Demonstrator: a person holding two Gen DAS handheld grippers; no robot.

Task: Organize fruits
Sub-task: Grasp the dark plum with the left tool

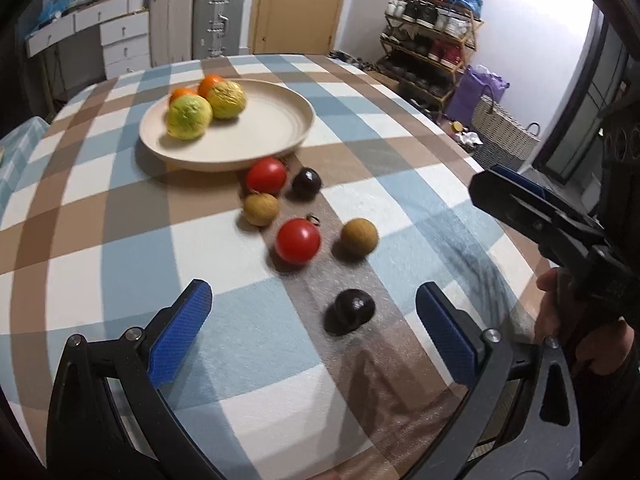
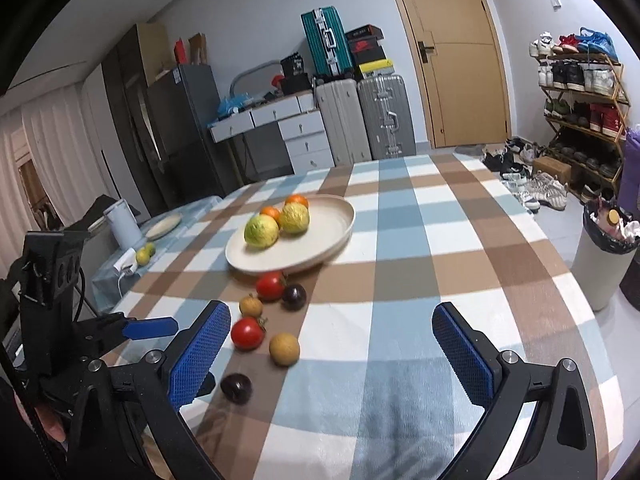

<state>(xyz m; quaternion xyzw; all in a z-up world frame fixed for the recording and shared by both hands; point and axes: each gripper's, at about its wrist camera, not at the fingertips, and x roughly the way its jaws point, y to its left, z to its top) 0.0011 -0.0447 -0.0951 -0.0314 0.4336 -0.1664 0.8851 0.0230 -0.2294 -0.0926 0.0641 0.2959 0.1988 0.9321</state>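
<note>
Suitcases, a set of drawers, a wooden door and a shoe rack lined the walls behind the desk [image 1: 120, 208], which wore a checked cloth of blue, brown and white. On it stood a pale plate [image 1: 276, 120] holding two yellow-green fruits and two oranges, all at its far left side.

Six small fruits lay loose on the cloth just in front of the plate: two tomatoes, two tan round fruits and two dark plums. The nearest plum [image 1: 352, 311] sat apart from the others, closest to the person.

The left hand-held gripper [image 1: 314, 312] hovered above the cloth with its blue pads spread wide and nothing between them. That plum lay just ahead of it, between the two pads but nearer the right one, so a short forward dip would likely bracket it. Being round, the plum offered no long axis to line up with.

The right hand-held gripper [image 2: 332, 340] was also wide and empty. From its view the plum [image 2: 237, 388] lay low and left, beside its left pad, so the left one seemed better placed.
</note>
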